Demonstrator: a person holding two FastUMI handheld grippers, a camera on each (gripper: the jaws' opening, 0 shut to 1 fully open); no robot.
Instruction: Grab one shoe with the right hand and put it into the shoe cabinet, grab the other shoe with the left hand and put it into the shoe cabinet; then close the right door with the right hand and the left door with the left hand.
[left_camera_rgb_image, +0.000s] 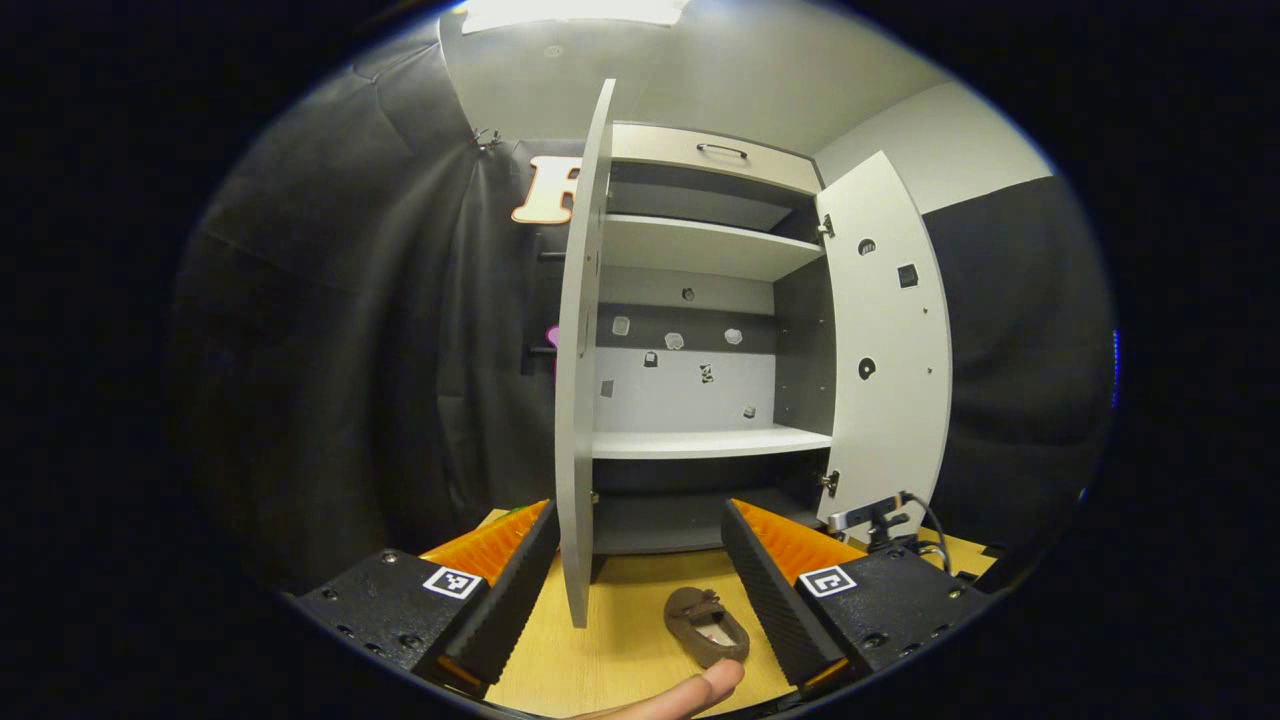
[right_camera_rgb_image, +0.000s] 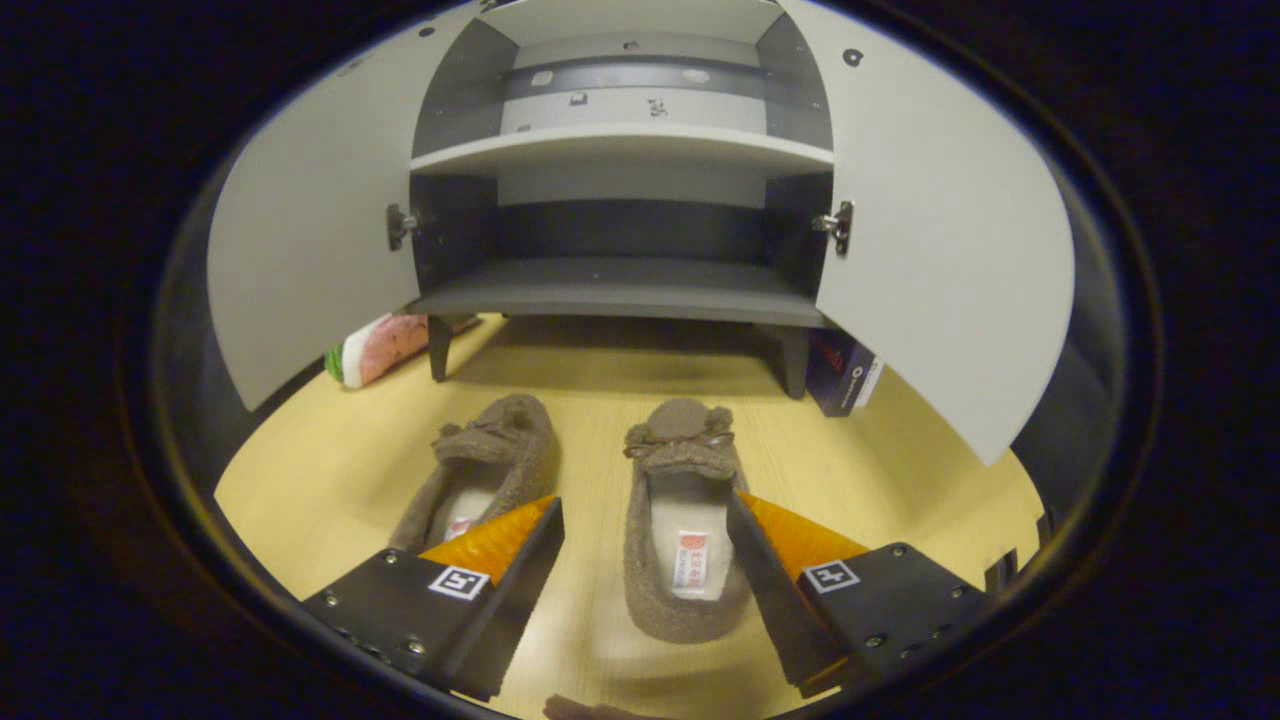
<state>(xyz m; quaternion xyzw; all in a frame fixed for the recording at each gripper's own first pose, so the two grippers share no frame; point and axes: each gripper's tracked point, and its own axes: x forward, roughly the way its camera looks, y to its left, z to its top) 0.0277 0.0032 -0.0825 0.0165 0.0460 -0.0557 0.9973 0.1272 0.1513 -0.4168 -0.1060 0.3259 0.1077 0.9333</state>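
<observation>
Left gripper view: the left gripper (left_camera_rgb_image: 640, 570) hangs released, waiting its turn, one shoe (left_camera_rgb_image: 706, 627) at six o'clock before the open shoe cabinet (left_camera_rgb_image: 700, 440). Right gripper view: the right gripper (right_camera_rgb_image: 645, 560), spread wide, straddles the right-hand shoe (right_camera_rgb_image: 680, 520) to grab it; the other shoe (right_camera_rgb_image: 490, 470) lies at ten o'clock.

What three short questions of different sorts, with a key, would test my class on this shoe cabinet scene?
1. True or false: both doors of the shoe cabinet are open.
2. How many shoes lie on the floor in the right gripper view?
3. Multiple choice: the right gripper is A) shut on a door, B) open around the right-hand shoe, C) inside the cabinet.

Key
1. True: the left door and the right door both stand open.
2. Two, counting the left-hand shoe.
3. B.
</observation>
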